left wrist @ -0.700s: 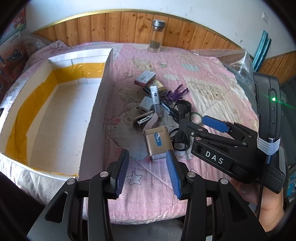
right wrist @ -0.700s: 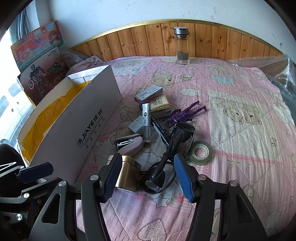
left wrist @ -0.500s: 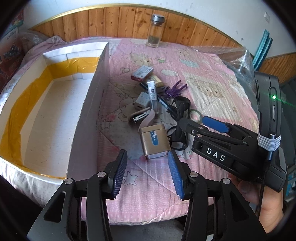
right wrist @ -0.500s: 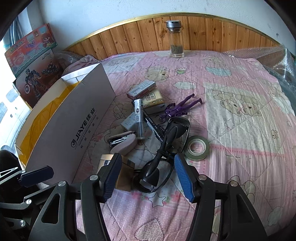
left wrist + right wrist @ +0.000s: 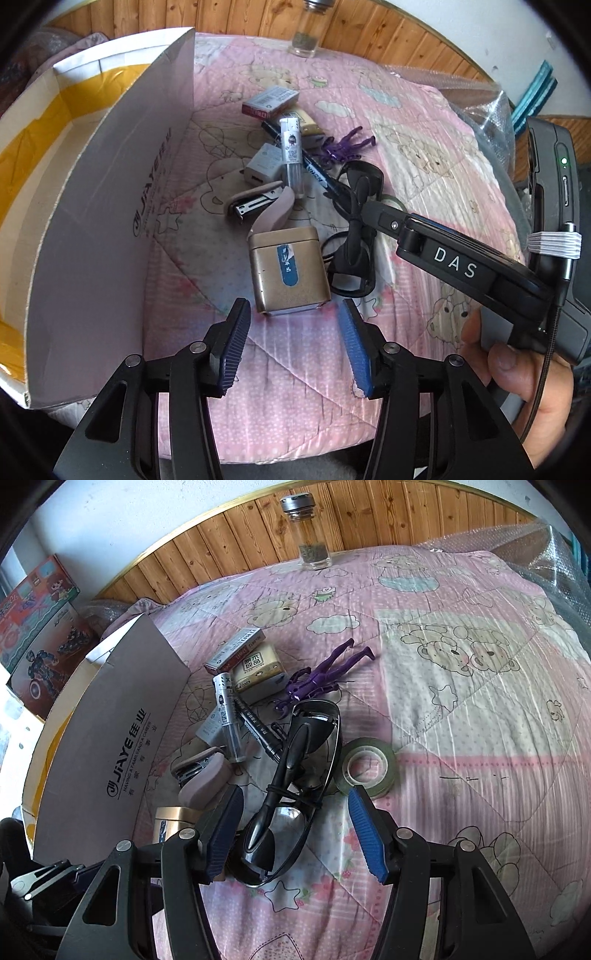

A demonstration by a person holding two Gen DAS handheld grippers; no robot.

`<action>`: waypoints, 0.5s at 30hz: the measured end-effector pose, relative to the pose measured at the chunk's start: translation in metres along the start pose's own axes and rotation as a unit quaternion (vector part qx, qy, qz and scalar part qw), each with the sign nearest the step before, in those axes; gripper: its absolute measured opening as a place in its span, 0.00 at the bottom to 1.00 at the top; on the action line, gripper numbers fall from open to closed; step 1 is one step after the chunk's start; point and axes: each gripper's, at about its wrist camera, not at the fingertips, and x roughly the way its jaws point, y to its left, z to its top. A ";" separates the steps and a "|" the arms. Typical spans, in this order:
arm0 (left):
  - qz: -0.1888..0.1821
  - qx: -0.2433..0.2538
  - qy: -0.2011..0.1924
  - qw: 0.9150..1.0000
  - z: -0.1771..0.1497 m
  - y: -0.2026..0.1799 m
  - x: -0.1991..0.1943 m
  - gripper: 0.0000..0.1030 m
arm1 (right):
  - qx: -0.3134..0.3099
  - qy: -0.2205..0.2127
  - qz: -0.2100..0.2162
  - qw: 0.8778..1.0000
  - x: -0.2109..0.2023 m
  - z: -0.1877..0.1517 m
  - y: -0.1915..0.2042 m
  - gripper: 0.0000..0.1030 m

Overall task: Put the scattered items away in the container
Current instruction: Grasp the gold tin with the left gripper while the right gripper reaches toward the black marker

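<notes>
Left wrist view: left gripper [image 5: 293,347] fingers spread wide just short of the square gold metal tin [image 5: 287,270] on the pink bed quilt [image 5: 424,122]; right gripper [image 5: 295,834], fingers wide, straddles black wraparound sunglasses [image 5: 295,790] beside the open cardboard box [image 5: 110,184].

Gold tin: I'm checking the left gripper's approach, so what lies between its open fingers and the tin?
In the left wrist view, only bare pink quilt lies between the left gripper and the gold tin; its fingertips are nearly flanking the tin's near edge.
</notes>
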 end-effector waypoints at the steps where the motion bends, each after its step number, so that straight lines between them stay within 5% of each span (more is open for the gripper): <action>1: -0.001 -0.001 0.003 1.000 0.001 0.000 0.003 0.51 | -0.001 0.000 0.000 1.000 0.002 0.001 0.001 0.59; 15: -0.015 -0.032 0.015 0.999 0.018 0.014 0.047 0.50 | -0.043 0.019 -0.030 0.998 0.038 0.004 0.011 0.57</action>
